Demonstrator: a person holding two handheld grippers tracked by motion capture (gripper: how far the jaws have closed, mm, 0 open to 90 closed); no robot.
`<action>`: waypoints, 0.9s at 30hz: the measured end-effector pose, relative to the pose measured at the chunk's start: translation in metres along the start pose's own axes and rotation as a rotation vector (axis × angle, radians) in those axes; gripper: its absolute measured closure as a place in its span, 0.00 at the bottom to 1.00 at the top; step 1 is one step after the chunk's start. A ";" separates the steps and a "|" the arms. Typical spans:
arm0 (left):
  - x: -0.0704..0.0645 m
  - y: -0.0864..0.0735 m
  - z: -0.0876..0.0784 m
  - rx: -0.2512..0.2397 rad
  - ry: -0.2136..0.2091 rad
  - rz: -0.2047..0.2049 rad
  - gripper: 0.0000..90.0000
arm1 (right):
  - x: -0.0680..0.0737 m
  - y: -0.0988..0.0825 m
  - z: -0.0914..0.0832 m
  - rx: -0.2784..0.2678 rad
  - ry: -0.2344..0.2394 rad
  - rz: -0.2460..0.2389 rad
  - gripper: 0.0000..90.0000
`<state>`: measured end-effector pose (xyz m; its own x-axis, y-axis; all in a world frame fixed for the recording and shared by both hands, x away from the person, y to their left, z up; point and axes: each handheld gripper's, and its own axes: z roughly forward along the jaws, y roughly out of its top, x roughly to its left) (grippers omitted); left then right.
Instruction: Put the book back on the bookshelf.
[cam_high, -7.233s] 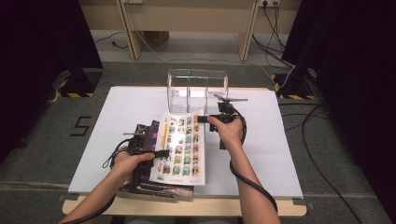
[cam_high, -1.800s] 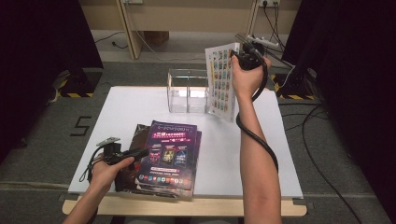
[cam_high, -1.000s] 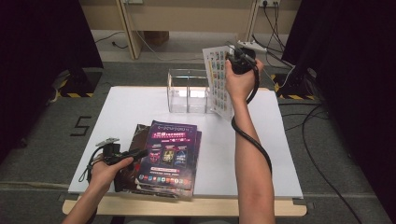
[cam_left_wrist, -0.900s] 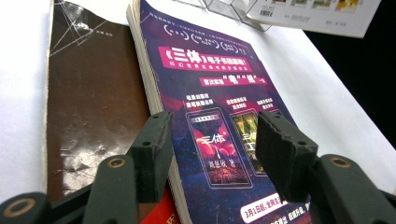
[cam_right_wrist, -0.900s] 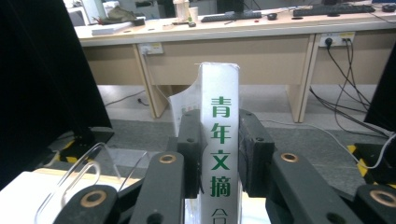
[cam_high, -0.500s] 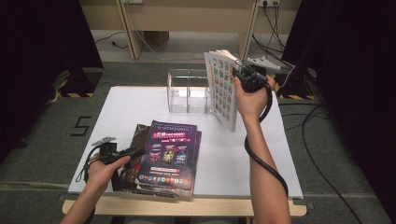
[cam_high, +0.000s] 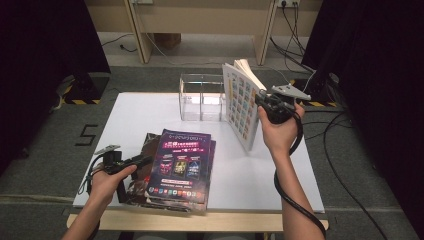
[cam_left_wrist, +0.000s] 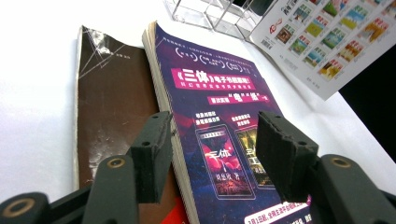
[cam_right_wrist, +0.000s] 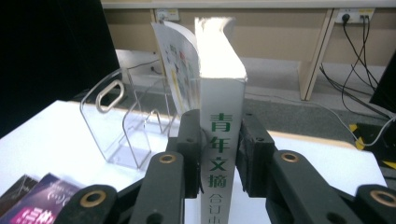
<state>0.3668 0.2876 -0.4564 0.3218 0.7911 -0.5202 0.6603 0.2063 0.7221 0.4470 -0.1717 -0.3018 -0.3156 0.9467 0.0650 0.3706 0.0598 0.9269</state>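
Step in hand: filing of books into clear acrylic file rack (cam_high: 201, 97) at far edge of counter (cam_high: 150, 112), near its middle.

Item carried: thick white-spined book (cam_right_wrist: 220, 154), cover printed with rows of small coloured pictures (cam_high: 240, 107). Held upright, spine toward the person, clear of counter surface, just right of rack and above far-right part of counter. Front cover bowed slightly away from page block at top.

Right hand-held gripper (cam_high: 264, 102): clenched on book's spine edge, a pad on each cover, as seen in right gripper view (cam_right_wrist: 218, 154). Forearm raised from near edge, wrist cocked up, jaws pointing toward far-left.

Left hand-held gripper (cam_high: 140, 161): released, jaws apart and low over stack; nothing between pads (cam_left_wrist: 152, 154). Hand resting near front-left corner of counter.

Remaining stock: purple-covered magazine (cam_high: 184, 162) atop stack near front edge; brown glossy book (cam_left_wrist: 109, 100) beneath, offset toward left edge.

Next move, by judgement: carry leftward over a rack slot, keep book vertical and parallel to dividers, lower between them, release only once bottom edge seated. Risk: loose cover catching on a divider.
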 end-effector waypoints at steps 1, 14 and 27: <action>0.000 0.001 0.000 -0.003 0.002 -0.001 0.50 | -0.001 -0.005 -0.004 0.005 -0.002 -0.005 0.82; -0.001 -0.001 0.002 0.004 0.000 -0.003 0.50 | -0.005 -0.020 -0.014 0.017 -0.015 0.002 0.78; 0.001 0.000 0.000 0.002 0.001 0.000 0.50 | -0.006 -0.002 0.006 0.036 0.000 -0.002 0.76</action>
<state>0.3673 0.2881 -0.4570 0.3210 0.7915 -0.5201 0.6621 0.2052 0.7208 0.4529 -0.1755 -0.3063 -0.3165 0.9464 0.0638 0.4011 0.0726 0.9132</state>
